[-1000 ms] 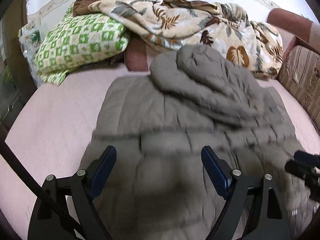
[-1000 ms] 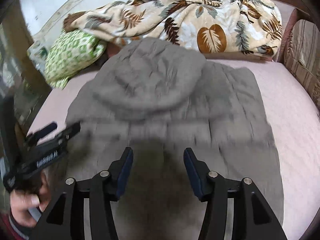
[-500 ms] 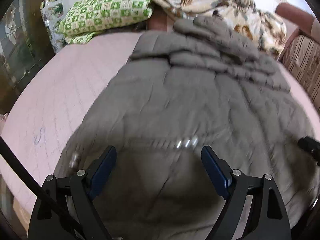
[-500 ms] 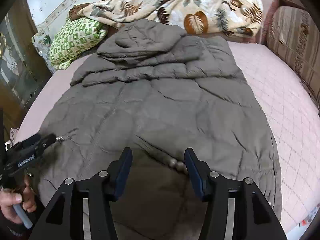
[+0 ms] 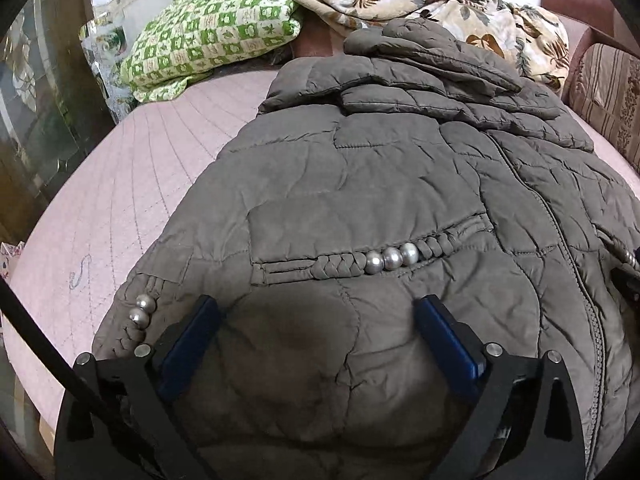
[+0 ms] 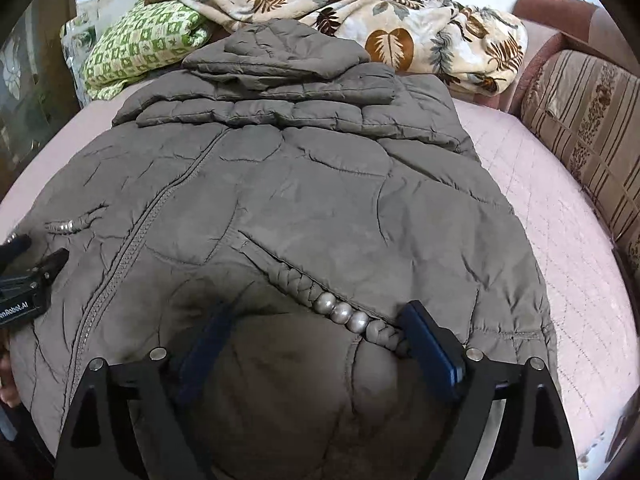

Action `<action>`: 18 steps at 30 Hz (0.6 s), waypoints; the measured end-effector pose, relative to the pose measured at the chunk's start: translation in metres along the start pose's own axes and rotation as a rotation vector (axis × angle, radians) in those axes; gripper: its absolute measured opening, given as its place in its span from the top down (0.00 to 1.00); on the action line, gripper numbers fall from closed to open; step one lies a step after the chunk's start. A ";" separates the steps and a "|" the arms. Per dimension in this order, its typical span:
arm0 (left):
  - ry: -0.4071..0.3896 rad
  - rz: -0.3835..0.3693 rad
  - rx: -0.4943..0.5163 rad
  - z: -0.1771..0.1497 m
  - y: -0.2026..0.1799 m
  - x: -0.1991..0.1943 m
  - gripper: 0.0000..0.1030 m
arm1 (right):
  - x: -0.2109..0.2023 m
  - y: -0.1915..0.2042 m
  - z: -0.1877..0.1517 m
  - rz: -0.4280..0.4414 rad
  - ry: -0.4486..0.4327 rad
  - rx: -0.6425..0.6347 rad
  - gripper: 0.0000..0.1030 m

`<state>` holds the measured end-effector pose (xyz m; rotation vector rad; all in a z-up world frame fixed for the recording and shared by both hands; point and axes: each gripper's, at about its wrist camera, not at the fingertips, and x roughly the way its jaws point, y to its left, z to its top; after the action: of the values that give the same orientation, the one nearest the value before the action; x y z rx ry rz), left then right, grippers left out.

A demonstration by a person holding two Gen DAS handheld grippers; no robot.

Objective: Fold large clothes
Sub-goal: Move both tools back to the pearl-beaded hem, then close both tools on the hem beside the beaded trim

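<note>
A large grey-brown quilted hooded jacket [image 5: 360, 184] lies front-up on a pink bed, hood at the far end, sleeves folded across the chest. It also fills the right wrist view [image 6: 304, 184]. My left gripper [image 5: 316, 312] is open, hovering just above the jacket's lower left part, below a braided pocket trim with silver beads [image 5: 392, 258]. My right gripper [image 6: 316, 316] is open over the lower right part, its right finger beside the other beaded pocket trim [image 6: 340, 312]. The left gripper's tips show at the left edge of the right wrist view [image 6: 32, 256].
A green checked pillow [image 5: 208, 48] and a leaf-print blanket [image 6: 400, 20] lie beyond the hood. A striped sofa arm [image 6: 588, 128] borders the right side. The pink quilted mattress [image 5: 120, 184] shows left of the jacket and on its right [image 6: 560, 216]. A dark glass cabinet stands at far left.
Both grippers have pulled back from the hood end to the jacket's hem end and dropped lower over it. The right gripper's jaws have opened wider. The jacket has not moved.
</note>
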<state>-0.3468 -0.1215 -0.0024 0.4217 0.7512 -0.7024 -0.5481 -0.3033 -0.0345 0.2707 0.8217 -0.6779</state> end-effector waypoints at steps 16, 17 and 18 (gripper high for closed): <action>-0.032 0.010 0.014 -0.005 0.000 -0.003 0.03 | -0.001 -0.001 -0.008 -0.013 -0.024 -0.014 0.05; -0.031 0.010 0.014 -0.005 0.000 -0.003 0.03 | -0.001 -0.001 -0.008 -0.015 -0.024 -0.014 0.04; -0.032 0.010 0.014 -0.005 0.000 -0.002 0.03 | 0.000 -0.001 -0.008 -0.016 -0.023 -0.013 0.04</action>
<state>-0.3506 -0.1181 -0.0036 0.4259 0.7143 -0.7036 -0.5537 -0.3000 -0.0395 0.2448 0.8064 -0.6892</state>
